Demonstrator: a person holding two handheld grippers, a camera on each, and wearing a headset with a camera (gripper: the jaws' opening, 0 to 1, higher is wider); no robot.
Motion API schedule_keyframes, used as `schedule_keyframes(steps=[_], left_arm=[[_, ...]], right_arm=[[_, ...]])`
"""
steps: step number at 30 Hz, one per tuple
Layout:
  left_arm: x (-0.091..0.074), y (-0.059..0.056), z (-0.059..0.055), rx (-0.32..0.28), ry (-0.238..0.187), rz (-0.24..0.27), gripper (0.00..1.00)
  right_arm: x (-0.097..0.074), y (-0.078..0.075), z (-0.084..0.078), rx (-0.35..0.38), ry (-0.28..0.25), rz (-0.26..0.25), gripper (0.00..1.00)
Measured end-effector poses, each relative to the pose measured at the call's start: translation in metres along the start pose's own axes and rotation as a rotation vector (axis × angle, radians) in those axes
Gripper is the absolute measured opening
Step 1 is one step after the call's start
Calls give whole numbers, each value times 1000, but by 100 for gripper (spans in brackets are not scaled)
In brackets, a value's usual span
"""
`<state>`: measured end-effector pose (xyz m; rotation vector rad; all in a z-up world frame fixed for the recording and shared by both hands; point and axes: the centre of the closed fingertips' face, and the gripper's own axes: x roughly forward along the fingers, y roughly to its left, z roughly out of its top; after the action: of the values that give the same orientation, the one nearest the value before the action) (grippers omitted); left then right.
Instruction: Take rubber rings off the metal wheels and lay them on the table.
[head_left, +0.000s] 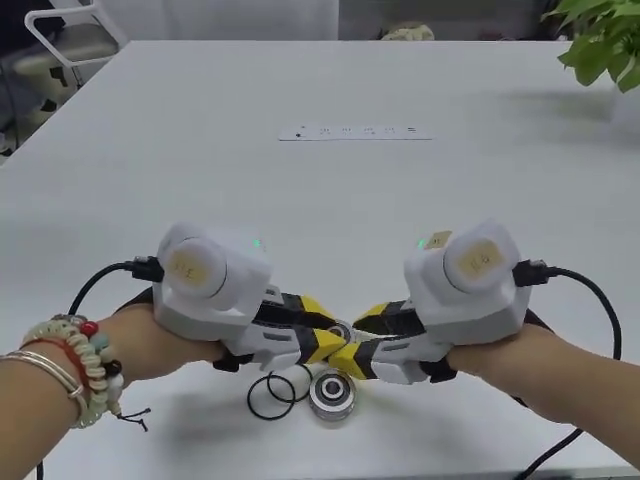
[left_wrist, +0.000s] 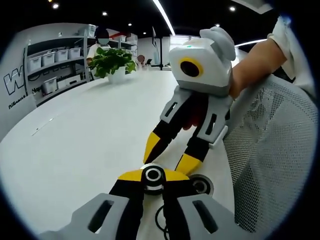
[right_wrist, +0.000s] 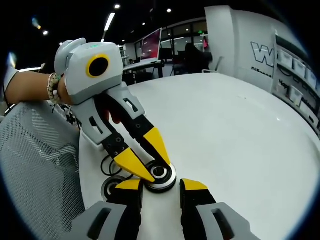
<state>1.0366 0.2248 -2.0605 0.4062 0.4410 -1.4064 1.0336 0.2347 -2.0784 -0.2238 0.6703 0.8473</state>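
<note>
The left gripper (left_wrist: 152, 178) clamps 1 metal wheel (head_left: 338, 331) just above the table (head_left: 300, 200). The right gripper (right_wrist: 161, 186) has its jaws apart, tips beside that wheel. 2 rubber rings (head_left: 272, 396) and a second wheel (head_left: 331, 394) lie on the table underneath.

Yellow-tipped white left tool (head_left: 330, 335), right tool (head_left: 358, 338); beaded bracelets (head_left: 72, 365)

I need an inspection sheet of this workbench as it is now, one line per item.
Surface: white table, mostly bare.
Job's things: one metal wheel in the left jaws; a second wheel and two loose rubber rings lie on the table.
Clutter: a flat white strip farther back.
Grippers: left gripper shut on the metal wheel; right gripper open, its jaws either side of it.
Cables: a black cable from each gripper.
Surroundings: plant, chair, shelves with boxes.
</note>
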Motion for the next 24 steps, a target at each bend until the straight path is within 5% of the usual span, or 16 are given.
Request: schedule_keyframes(steps=[11,14,24], left_arm=[[0,0,0,-2,3,2,8],[-1,1,-1,-6,5,10,8],[-1,1,-1,-20,3,11,8]], right_arm=[[-6,-1,-9,-55,67,4,16],[-9,-3,-10,-28,59,18,4],[-9,-4,-10,-38,67,-10,0]])
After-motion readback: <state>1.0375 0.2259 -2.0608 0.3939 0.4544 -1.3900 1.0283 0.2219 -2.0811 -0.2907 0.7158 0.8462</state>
